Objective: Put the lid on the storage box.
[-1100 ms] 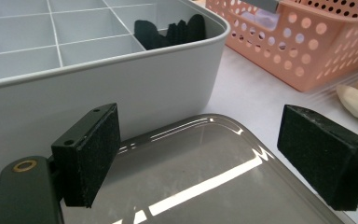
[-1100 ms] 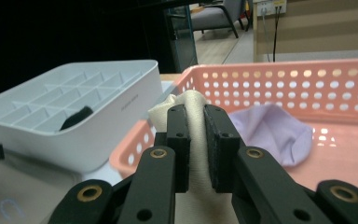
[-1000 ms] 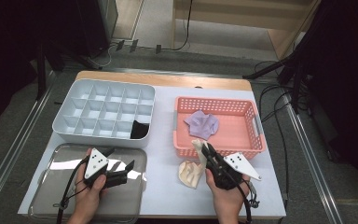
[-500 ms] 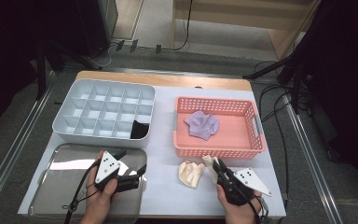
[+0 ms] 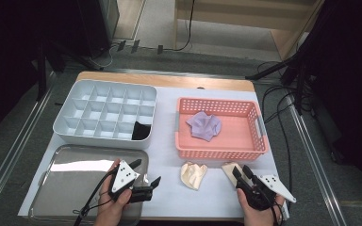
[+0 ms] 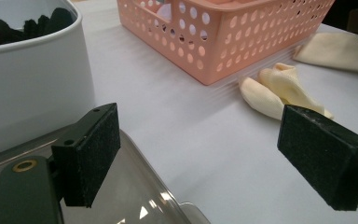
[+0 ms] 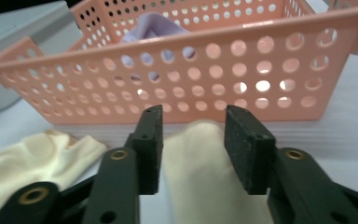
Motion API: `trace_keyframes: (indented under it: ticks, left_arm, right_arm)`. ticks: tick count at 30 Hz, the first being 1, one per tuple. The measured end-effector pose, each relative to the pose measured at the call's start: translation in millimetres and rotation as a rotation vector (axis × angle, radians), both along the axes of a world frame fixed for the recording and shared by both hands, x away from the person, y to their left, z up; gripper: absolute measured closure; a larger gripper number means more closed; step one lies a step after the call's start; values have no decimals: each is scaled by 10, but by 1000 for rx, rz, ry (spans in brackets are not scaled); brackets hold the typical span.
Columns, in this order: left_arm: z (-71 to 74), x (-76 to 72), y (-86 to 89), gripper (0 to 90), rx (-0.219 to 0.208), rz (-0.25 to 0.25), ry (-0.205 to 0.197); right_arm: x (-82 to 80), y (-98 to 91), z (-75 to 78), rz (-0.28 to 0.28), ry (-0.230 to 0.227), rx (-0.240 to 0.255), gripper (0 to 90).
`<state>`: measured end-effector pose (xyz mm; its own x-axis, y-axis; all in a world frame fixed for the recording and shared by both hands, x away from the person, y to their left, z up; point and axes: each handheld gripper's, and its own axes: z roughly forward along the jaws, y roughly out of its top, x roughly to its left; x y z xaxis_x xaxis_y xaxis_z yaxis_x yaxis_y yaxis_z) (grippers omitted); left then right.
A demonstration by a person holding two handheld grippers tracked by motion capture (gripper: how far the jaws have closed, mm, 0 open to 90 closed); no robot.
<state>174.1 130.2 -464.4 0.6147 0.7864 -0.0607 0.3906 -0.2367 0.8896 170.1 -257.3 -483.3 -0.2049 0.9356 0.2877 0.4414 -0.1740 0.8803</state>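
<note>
The right gripper's fingers, just opening, straddle the cream sock unclamped.

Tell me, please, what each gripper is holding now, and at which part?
Nothing is held. The right gripper has just been opening; the cream sock lies loose between its fingers. The left gripper is open over the table.

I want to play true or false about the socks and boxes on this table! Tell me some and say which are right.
1. A purple cloth lies in the pink basket. True.
2. Two cream socks lie inside the metal tray. False: one cream sock lies on the white table, the other cream sock between the right tongs.
3. The left tongs hold a sock. False: they are open and empty.
4. Something black sits in the white divided box. True.
</note>
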Motion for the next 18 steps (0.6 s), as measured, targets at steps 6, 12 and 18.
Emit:
trace_keyframes:
  ticks: [6, 12, 18]
  left_arm:
    - [14, 8, 5, 141, -8, -2, 4]
    - [1, 1, -31, 141, -6, -14, 11]
    - [13, -7, -10, 142, -11, -10, 9]
  right_arm:
    - [-56, 148, 110, 41, -25, -1, 530]
    - [-114, 649, 35, 192, 42, -18, 530]
    - [-62, 828, -86, 240, 111, 17, 514]
